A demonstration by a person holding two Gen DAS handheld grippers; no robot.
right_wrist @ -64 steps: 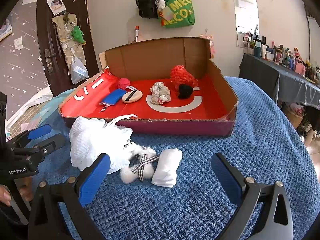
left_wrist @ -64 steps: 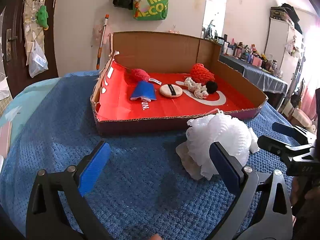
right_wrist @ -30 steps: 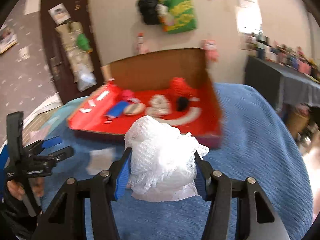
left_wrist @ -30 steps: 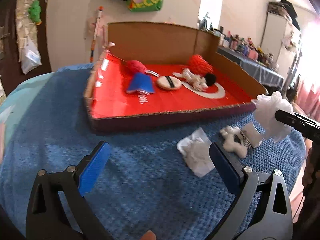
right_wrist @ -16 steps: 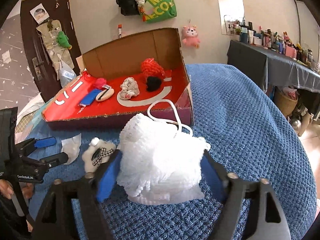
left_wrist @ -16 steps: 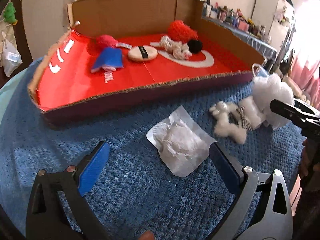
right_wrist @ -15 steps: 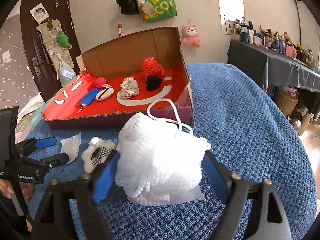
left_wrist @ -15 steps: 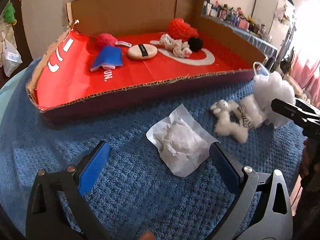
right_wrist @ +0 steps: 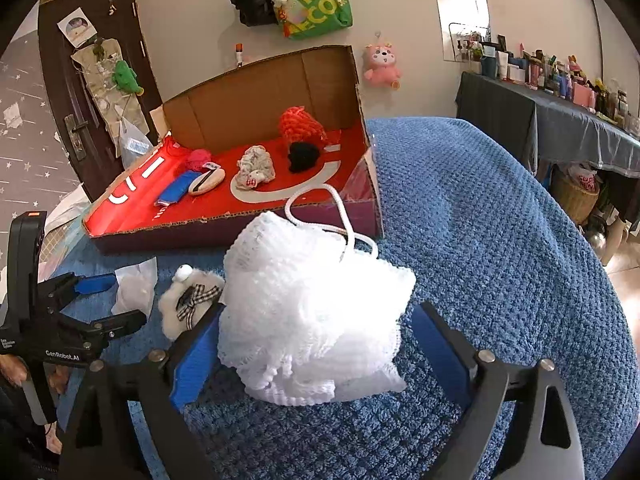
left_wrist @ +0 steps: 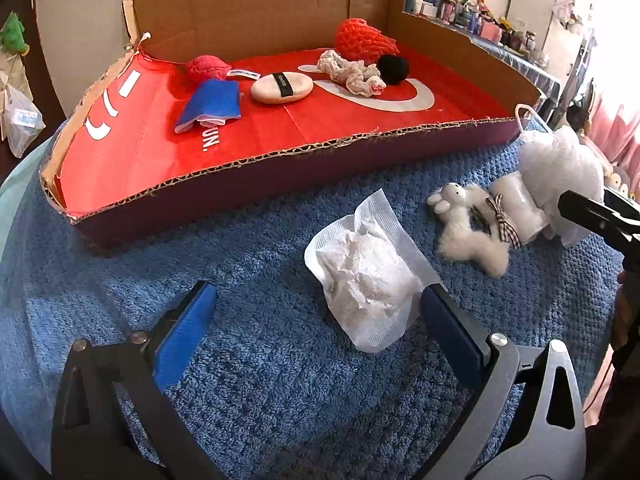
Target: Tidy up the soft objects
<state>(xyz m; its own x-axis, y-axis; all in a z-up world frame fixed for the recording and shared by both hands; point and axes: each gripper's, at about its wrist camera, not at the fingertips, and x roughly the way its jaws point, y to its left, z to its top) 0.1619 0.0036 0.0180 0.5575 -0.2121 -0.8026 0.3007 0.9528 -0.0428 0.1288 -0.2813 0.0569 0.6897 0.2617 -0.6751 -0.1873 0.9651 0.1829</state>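
Blue knobbly blanket covers the surface; the red-lined cardboard box already holds several soft pieces; outside it lie the frothy white mesh pouf, between the right gripper's just-released, widening jaws, a fluffy toy, and crumpled gauze before the left gripper's spread, empty jaws.

Soft things on the blanket, in front of the box

The tissue lies in front of the box. To its right lies the fluffy toy, then the bath puff. In the box, the pad lies left of the rag, and 2 balls sit behind.
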